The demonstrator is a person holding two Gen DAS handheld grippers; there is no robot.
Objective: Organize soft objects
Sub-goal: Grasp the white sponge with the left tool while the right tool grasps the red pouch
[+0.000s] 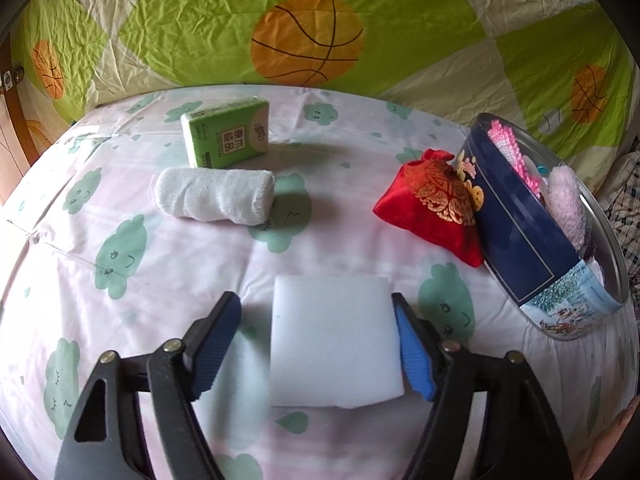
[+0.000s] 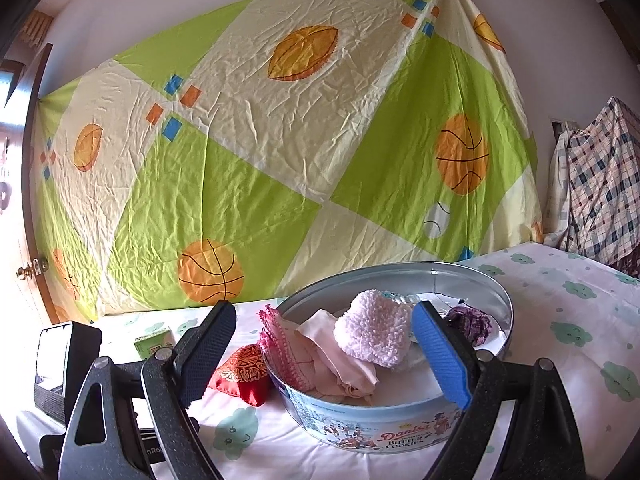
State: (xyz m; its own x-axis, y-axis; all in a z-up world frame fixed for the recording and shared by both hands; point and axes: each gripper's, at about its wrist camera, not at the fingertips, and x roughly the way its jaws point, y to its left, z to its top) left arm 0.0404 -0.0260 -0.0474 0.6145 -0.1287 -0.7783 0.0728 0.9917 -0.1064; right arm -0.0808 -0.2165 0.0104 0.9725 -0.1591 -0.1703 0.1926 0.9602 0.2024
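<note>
Left gripper [image 1: 316,344]: its fingers [image 1: 218,344] are straddling the white foam block [image 1: 332,340]; the right finger is touching the block's right edge, while the left finger is standing just off its left edge, so the block is not being squeezed.
White foam block: lying flat on the cloud-print sheet [image 1: 120,280] covering the counter, directly between the two fingers, its far edge reaching past the fingertips.
Right gripper [image 2: 324,352]: its fingers [image 2: 440,356] are spread wide and holding nothing, hovering in front of the cookie tin [image 2: 360,432].
Cookie tin: sitting on the sheet, already holding a fluffy pink cloth [image 2: 374,330], a pale pink cloth [image 2: 336,360] and a purple item [image 2: 472,320].
Red pouch [image 1: 432,208]: leaning against the tin's outer wall.
Rolled white sock [image 1: 212,196]: lying well beyond the block.
Green tissue pack [image 1: 226,132]: standing just behind the sock.
</note>
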